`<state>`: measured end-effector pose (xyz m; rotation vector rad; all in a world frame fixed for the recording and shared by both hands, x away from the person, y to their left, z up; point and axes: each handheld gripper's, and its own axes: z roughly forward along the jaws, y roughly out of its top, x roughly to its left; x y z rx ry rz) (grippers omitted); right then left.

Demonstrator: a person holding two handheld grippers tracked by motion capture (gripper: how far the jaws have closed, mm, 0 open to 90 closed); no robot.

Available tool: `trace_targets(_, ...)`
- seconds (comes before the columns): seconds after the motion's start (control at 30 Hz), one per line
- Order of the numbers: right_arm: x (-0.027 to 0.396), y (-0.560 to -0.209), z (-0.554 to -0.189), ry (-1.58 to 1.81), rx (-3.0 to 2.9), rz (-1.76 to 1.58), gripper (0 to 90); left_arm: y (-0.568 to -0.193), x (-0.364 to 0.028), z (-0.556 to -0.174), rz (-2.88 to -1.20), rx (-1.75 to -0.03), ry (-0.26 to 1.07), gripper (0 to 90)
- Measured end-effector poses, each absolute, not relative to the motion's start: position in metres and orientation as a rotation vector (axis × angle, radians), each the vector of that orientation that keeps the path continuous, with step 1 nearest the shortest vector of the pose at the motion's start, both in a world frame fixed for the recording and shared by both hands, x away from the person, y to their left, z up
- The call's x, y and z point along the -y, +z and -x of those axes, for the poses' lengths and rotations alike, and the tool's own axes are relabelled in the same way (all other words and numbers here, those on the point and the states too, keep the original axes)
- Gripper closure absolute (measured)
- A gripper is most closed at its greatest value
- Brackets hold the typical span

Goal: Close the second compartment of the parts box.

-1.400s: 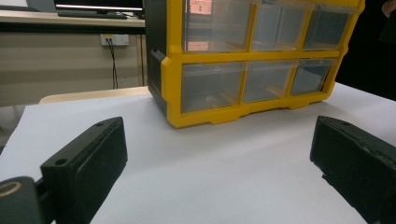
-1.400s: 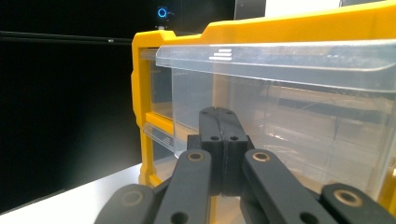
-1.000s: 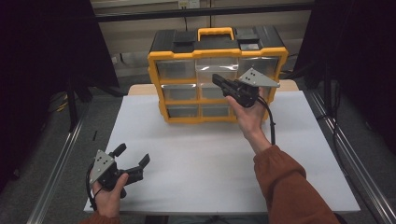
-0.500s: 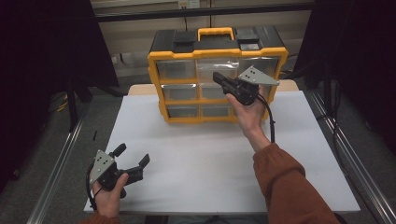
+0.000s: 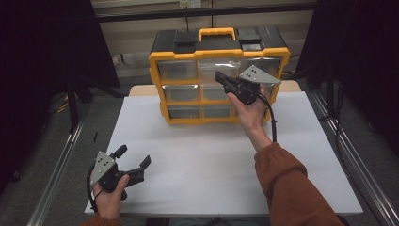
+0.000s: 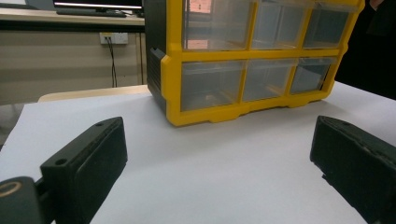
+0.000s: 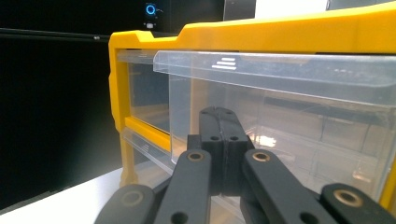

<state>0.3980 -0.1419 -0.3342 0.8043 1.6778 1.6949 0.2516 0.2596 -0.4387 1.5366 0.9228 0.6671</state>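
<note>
While the right gripper hangs at the front of the yellow organizer, nothing much has changed over the last second. It has the same spot and the same pose, and the hand is parked against the top row. Its fingers are clenched together with nothing between them. In the right gripper view the tips sit right at the clear front of the top-row middle drawer, just under its pull lip. I can't tell if they actually touch the plastic.

The drawer looks to stand slightly proud of its neighbour nearer the organizer's left edge, but that could be the viewing angle. It shows no shift against the earlier frames.

The left gripper is also unmoved, well in front of the organizer near the front left corner of the bench. Its fingers are released, spread wide and holding nothing, aimed at the organizer's lower left drawers. The organizer itself sits at the far edge of the bench, handle up, with all other drawers apparently flush.

My read is that the hold means the drawer move is paused, not finished. The clenched tips suit a push or a hook under the lip, not a pinch. Progress is roughly at contact stage, and the drawer is neither clearly opened nor seated.
</note>
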Motion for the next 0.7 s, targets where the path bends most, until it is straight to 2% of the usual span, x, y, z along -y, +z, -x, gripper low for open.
trace_targets(0.5,0.1422,-0.3325,-0.4039,1.683,-1.673,-0.815,90.0,-0.4387,-0.2600,-0.2516,-1.540,-0.921,0.665,4.0)
trace_targets(0.57,0.1422,-0.3312,-0.4046,1.681,-1.671,-0.815,90.0,-0.4391,-0.2573,-0.2517,-1.501,-0.935,0.655,4.0)
trace_targets(0.7,0.1426,-0.3305,-0.4058,1.680,-1.673,-0.815,90.0,-0.4386,-0.2599,-0.2513,-1.542,-0.924,0.667,4.0)
